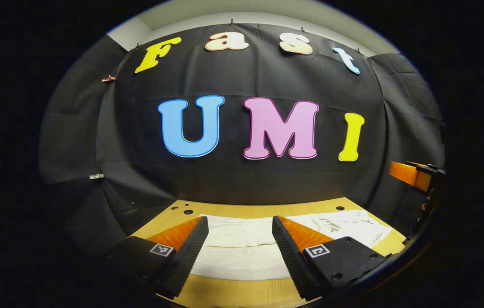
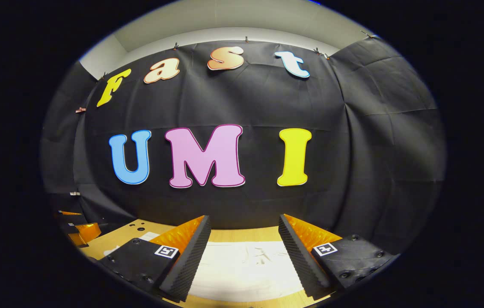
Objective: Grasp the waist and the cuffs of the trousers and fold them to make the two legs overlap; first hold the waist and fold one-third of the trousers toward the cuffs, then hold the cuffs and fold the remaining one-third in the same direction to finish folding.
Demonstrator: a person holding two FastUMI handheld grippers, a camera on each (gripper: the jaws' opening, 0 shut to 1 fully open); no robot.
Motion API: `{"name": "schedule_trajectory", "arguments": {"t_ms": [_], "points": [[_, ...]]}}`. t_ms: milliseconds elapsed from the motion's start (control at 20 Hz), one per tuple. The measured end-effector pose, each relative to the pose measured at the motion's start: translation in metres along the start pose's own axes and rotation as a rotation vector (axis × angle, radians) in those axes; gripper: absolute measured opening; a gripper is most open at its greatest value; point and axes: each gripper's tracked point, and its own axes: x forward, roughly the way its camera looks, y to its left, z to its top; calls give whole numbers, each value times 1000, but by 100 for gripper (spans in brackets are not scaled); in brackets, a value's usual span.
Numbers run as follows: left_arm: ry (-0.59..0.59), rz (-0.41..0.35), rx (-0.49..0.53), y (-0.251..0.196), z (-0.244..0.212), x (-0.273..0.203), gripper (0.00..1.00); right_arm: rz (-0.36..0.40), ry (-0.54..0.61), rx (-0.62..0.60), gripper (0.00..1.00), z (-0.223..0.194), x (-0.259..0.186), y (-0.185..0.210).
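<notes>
The trousers (image 1: 242, 244) lie flat on the worktop (image 1: 233, 293), near its back edge by the wall. Your left claw (image 1: 240, 244) hangs released above them, and your right claw (image 2: 244, 252) hangs released above them too, grasping nothing.

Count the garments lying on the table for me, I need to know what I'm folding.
1: white trousers spread flat on the wooden table, between the open left gripper fingers and seen again ahead of the right gripper. Nearer parts are out of frame.
</notes>
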Motion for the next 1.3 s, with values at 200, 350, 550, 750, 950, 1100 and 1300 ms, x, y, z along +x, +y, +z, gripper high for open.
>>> {"name": "schedule_trajectory", "arguments": {"t_ms": [200,350,550,750,950,1100,1300], "points": [[8,19,-25,1,-6,4,96,12,-7,-20,98,-5,16,-7],[10,31,-15,-2,-9,8,96,25,-1,-37,98,-8,23,-14],[22,25,3,-10,-13,14,96,27,7,-68,98,-16,37,-29],[49,23,2,-13,-21,23,96,52,22,-164,97,-26,50,-50],[86,42,-16,-5,-35,30,95,99,40,-330,97,-42,60,-70],[116,66,-5,7,-47,35,96,166,75,-472,97,-63,66,-85],[161,112,-3,27,-63,34,96,229,181,-631,97,-111,70,-125]]}}
